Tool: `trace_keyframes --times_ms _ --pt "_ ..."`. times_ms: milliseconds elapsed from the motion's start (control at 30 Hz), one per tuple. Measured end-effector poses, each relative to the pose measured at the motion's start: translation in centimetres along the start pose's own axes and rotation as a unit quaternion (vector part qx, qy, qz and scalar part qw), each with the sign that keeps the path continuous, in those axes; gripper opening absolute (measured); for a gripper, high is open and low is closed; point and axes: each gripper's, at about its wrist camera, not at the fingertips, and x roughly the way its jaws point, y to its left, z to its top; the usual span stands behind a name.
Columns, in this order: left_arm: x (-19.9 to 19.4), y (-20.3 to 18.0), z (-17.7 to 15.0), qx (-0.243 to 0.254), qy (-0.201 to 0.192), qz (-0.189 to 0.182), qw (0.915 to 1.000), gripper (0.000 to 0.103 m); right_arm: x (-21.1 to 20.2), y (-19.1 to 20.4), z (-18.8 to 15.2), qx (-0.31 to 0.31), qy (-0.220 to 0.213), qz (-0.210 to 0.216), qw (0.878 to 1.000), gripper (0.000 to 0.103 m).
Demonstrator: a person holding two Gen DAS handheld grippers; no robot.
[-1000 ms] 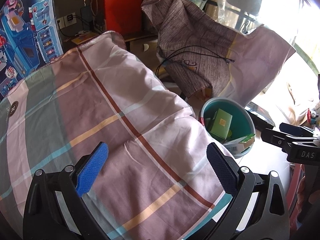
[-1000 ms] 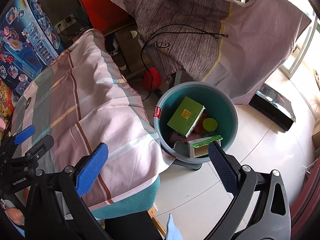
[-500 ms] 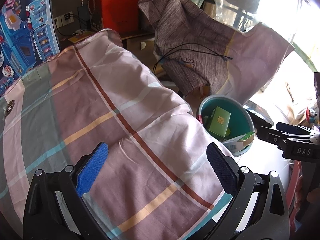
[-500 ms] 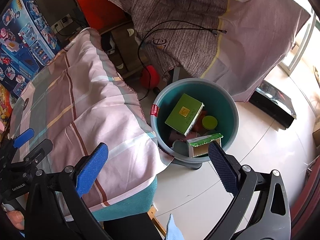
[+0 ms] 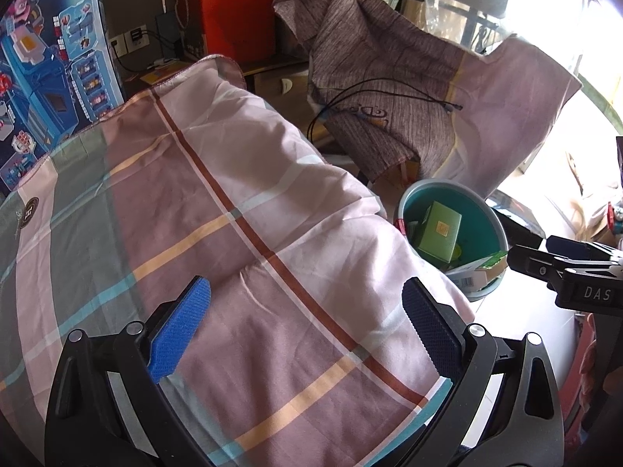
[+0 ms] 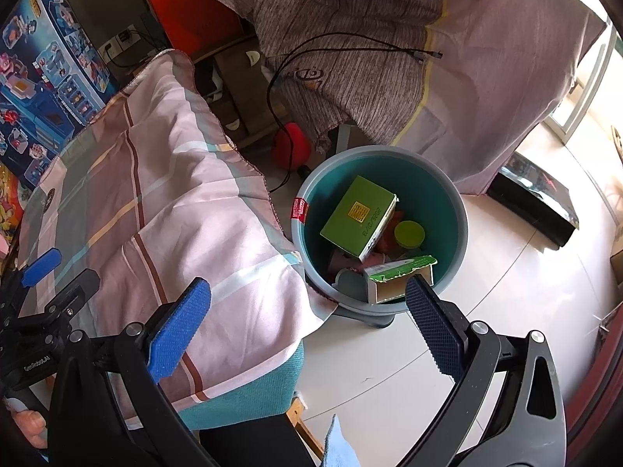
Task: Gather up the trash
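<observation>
Teal bin [image 6: 447, 210] on the floor, just beside the plaid-covered bench [image 6: 163, 210]. Inside the bin: green box [image 6: 358, 220], lime lid [image 6: 409, 234], torn carton [image 6: 401, 278] leaning at the near rim. Right gripper [image 6: 307, 325] released, empty, hovering above the bin's near edge. Left gripper [image 5: 305, 329] released, empty, over the bench cloth, bin off to its right.

Round teal plastic bin [image 6: 447, 198]: lower items hidden under a green cardboard box [image 6: 356, 220].
Checked pink cloth [image 6: 175, 210]: covers whatever lies beneath it.
Blue printed toy box [image 5: 43, 62]: cut off at the frame's left edge.
</observation>
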Motion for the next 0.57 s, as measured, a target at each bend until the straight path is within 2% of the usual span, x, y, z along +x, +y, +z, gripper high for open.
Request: trace_keyframes --times_ms 567 --pt "1.04 0.32 -0.38 -0.007 0.019 0.016 0.9997 0.099 0.28 0.29 -0.16 -0.014 -0.001 -0.008 1.000 0.096"
